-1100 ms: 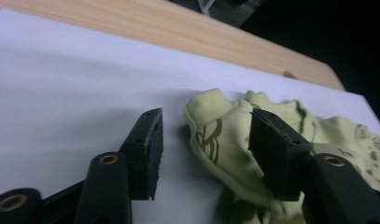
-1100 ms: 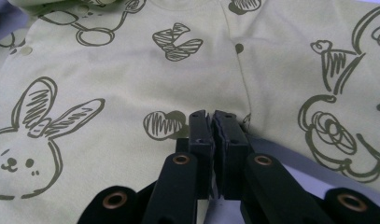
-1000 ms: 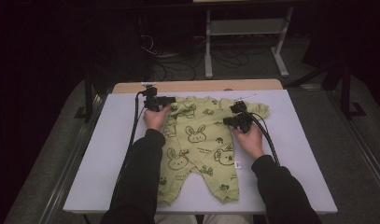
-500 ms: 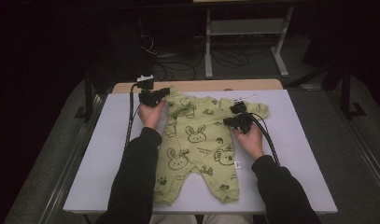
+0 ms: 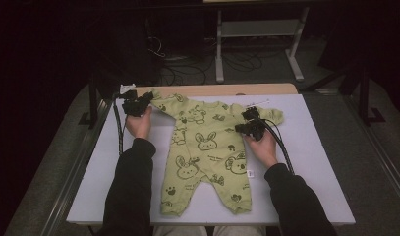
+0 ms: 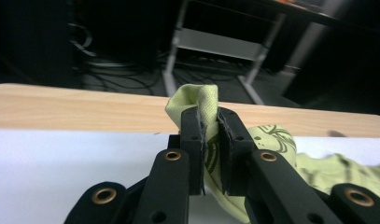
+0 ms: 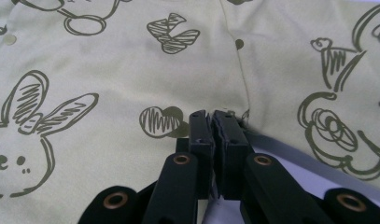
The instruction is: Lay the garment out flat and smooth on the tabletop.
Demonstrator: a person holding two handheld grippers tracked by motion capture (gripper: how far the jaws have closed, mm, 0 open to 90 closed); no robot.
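1. From the high view, a pale green baby romper [image 5: 207, 152] printed with rabbits lies face up on the white table [image 5: 310, 167], legs toward the person and sleeves spread toward the far wooden edge [image 5: 266, 89].
2. The left gripper [image 5: 141, 102] sits at the end of the romper's left sleeve, near the table's far left corner; the right gripper [image 5: 246, 123] rests at the inner part of the other sleeve, beside the body.
3. The left gripper view gives what the high view cannot — its fingers [image 6: 192, 135] have just been closing and now pinch a fold of the sleeve cuff [image 6: 199, 100], which stands up above the fingertips, lifted off the table.
4. The right gripper view shows its fingers [image 7: 200, 135] pressed together right at the romper's edge by a seam; whether any cloth is caught between them cannot be made out.
5. Only the high view takes in the dark floor, cables and a metal stand [image 5: 256, 37] beyond the table.
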